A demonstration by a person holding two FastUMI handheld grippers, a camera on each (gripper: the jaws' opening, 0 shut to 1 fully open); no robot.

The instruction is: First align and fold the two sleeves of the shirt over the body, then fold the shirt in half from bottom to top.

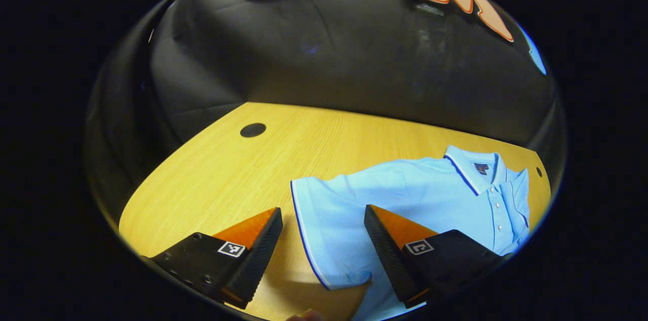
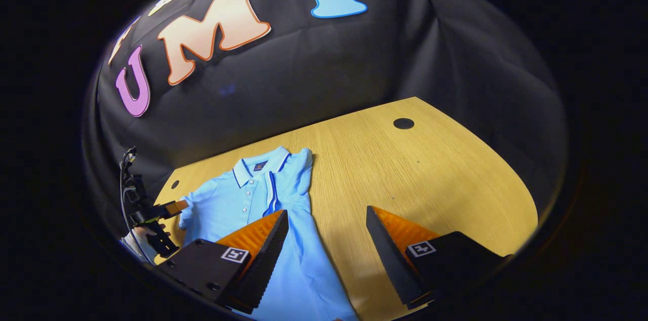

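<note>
Light blue polo shirt (image 1: 405, 199) lies flat on wooden table (image 1: 212, 174), collar toward the wall. Left gripper (image 1: 323, 219) fingers spread wide w/ nothing between, over the left sleeve (image 1: 329, 230) hem. Right gripper (image 2: 326, 222) also spread, empty; right sleeve (image 2: 298, 169) already folded over the body

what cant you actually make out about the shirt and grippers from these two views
- Shirt hem: cut off at the bottom edge of both gripper views and partly behind the fingers.
- Left sleeve cuff: in the left gripper view its near corner is cut off behind the right-hand finger.
- Collar label: too small to read in the right gripper view.
- Left gripper seen far off in the right gripper view: too small and dark to tell its jaws there.
</note>
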